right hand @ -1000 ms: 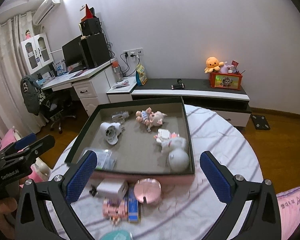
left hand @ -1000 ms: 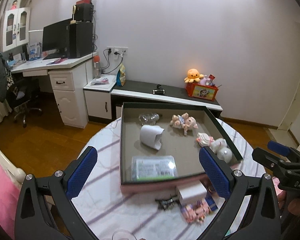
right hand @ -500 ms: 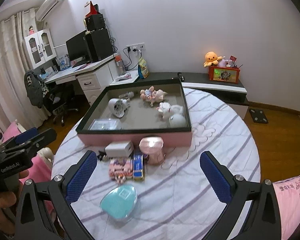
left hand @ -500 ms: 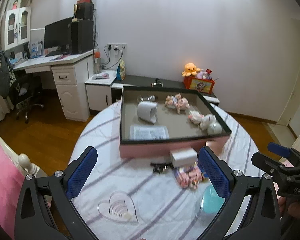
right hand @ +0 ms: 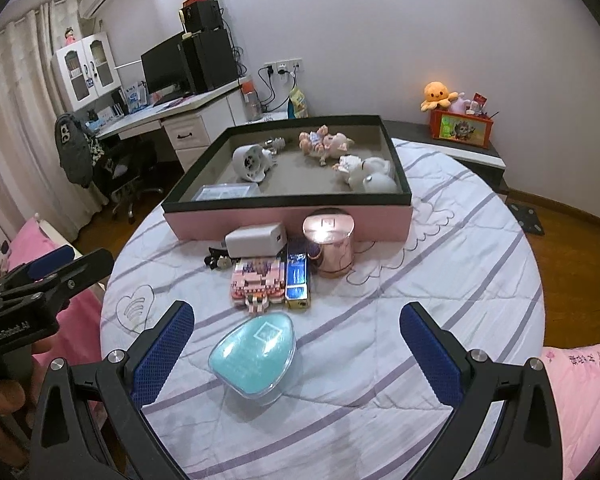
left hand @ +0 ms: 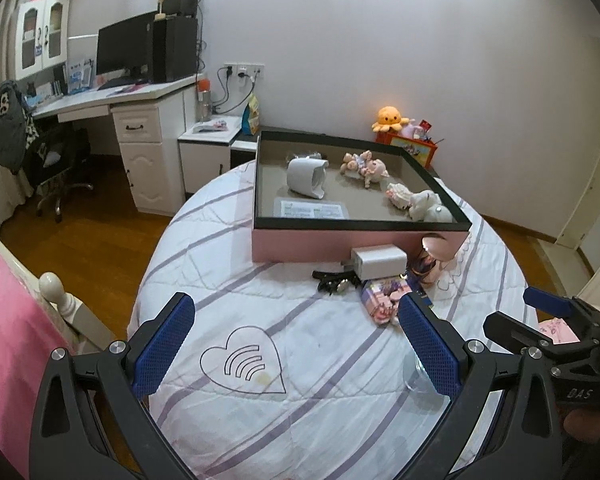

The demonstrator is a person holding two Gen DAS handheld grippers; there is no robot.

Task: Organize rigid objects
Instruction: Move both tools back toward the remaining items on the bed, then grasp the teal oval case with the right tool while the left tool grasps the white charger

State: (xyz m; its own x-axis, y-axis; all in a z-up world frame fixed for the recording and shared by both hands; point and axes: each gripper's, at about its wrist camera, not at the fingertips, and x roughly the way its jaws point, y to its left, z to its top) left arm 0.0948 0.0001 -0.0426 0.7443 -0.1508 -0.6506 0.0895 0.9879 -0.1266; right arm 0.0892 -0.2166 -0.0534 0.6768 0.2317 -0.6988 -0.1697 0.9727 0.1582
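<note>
Step in hand, as you stand: between picks. Part of the lot already lies in the pink box (right hand: 288, 220); six pieces wait on the bench (right hand: 440, 280) in front of it.

Still out:
- teal heart-shaped case (right hand: 254, 356), nearest you, between the fingers of your right hand-held gripper (right hand: 296, 344) in its view
- pink block toy (right hand: 256, 282) and blue lighter (right hand: 297, 278), side by side
- white charger (right hand: 256, 240) and rose-gold jar (right hand: 332, 246), just beside the box's front wall
- black clip (right hand: 216, 261), left of the charger

Right hand-held gripper: spread wide, holding nothing, raised above the near edge of the bench, aimed down at the teal case.

Left hand-held gripper (left hand: 296, 348): likewise wide apart and unladen, over bare cloth, well apart from the pieces.

Next move, likely: lower your right gripper over the teal case. Its domed, glossy shell may slip; take it across the narrower sides.
</note>
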